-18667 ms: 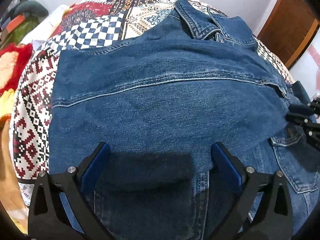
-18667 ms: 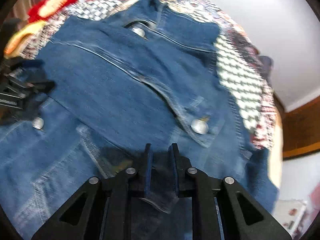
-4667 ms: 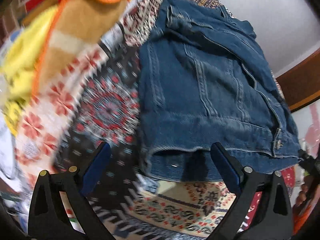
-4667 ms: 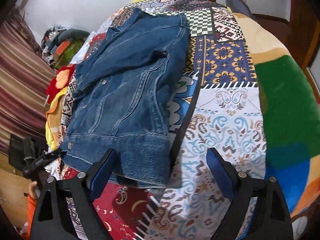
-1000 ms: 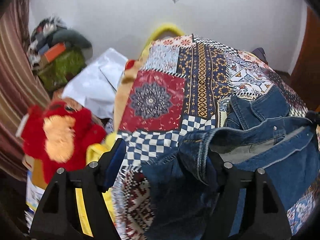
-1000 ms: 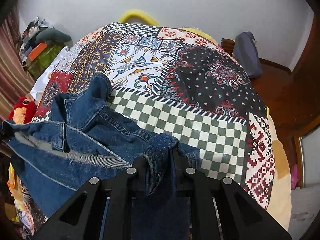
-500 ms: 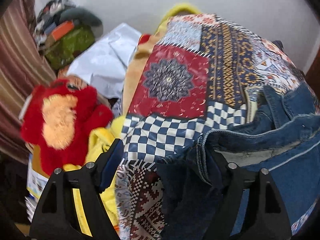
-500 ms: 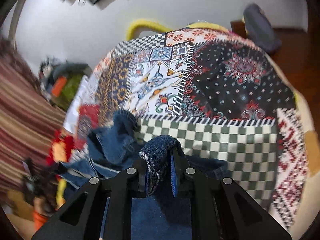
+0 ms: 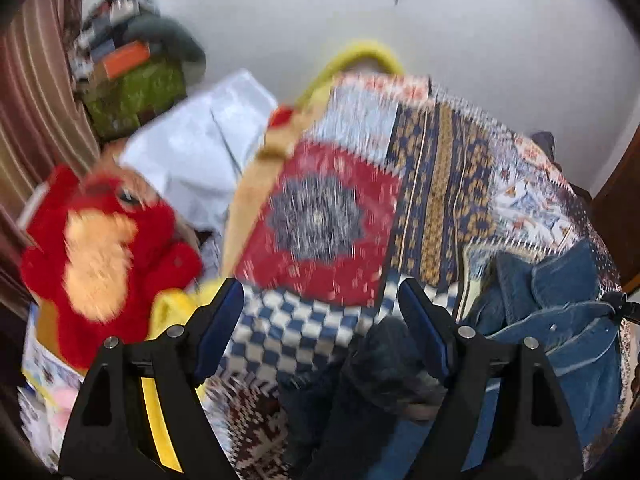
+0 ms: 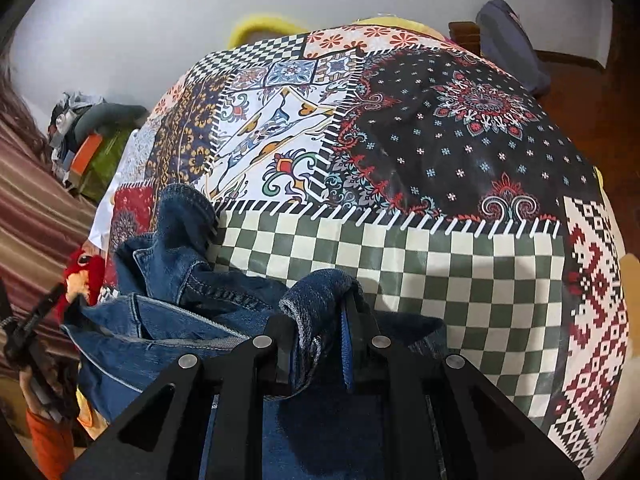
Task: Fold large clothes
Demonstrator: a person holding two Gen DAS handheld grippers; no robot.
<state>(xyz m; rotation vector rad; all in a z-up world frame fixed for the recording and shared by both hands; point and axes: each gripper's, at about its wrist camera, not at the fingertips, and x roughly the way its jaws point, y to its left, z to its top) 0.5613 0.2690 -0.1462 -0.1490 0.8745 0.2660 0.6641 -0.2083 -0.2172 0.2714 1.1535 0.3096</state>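
Observation:
A blue denim jacket (image 10: 192,304) lies bunched on the patchwork bedspread (image 10: 440,152). My right gripper (image 10: 316,320) is shut on a fold of the jacket's denim and holds it just above the green checked patch. In the left wrist view the jacket (image 9: 560,320) lies at the lower right. My left gripper (image 9: 320,320) is open, its jaws wide apart, with nothing between them; a dark denim part lies just below its right finger. The left gripper also shows in the right wrist view (image 10: 36,332) at the far left.
A red plush toy (image 9: 96,256) and yellow cloth lie at the bed's left edge. A pile of bags and clothes (image 9: 132,76) stands by the striped curtain. A white wall is behind the bed. A dark bag (image 10: 508,40) and wooden floor are at the right.
My left gripper has let go of the jacket's edge and opened wide; the denim has dropped away from it. My right gripper still holds its fold, lowered toward the bed.

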